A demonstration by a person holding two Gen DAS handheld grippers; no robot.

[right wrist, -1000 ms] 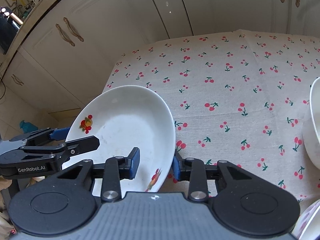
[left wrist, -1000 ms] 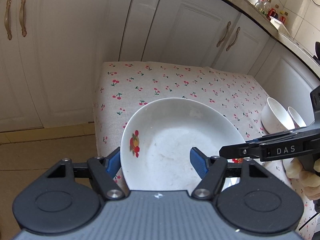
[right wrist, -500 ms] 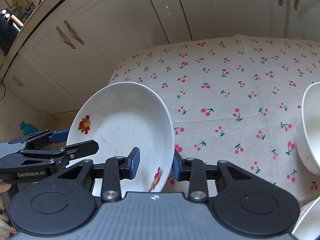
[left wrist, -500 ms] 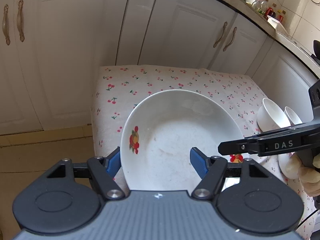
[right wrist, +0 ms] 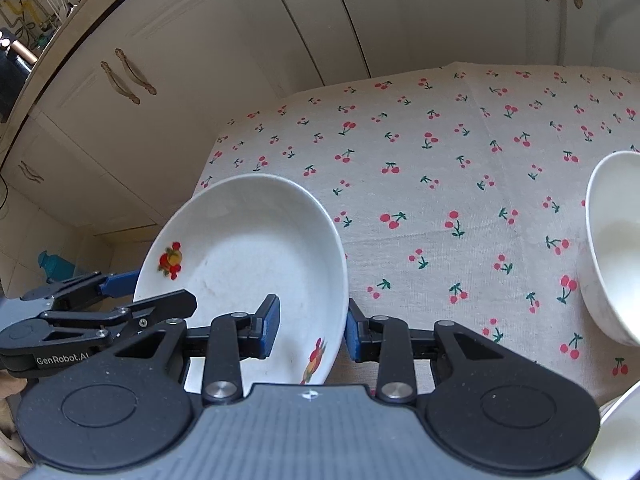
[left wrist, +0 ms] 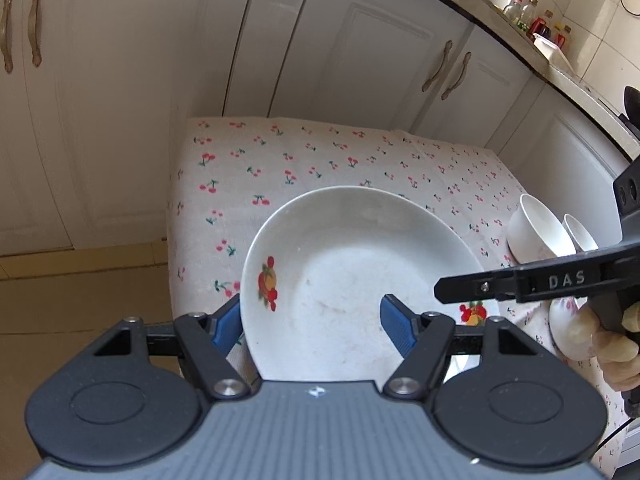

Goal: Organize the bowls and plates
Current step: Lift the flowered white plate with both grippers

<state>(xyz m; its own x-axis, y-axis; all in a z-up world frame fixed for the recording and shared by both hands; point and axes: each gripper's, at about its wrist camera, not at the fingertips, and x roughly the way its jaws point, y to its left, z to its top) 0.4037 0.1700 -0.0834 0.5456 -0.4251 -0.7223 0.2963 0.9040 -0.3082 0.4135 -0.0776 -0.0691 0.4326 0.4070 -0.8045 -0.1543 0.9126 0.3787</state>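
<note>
Both claws pinch the plate (left wrist: 360, 272) rim, left claw (left wrist: 310, 322) and right claw (right wrist: 308, 326); carry level, lower gently near bowls (left wrist: 538, 232) on counter (right wrist: 440, 168).

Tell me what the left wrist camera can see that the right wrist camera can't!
Only the left wrist view shows the bottles on the grey kitchen counter, two small white bowls side by side, and the person's hand holding the right tongs.

Only the right wrist view shows a teal object on the floor and the left tongs from the side.

Both show the wide white plate with red fruit pictures, the cherry-print tablecloth and the white cupboard doors.
</note>
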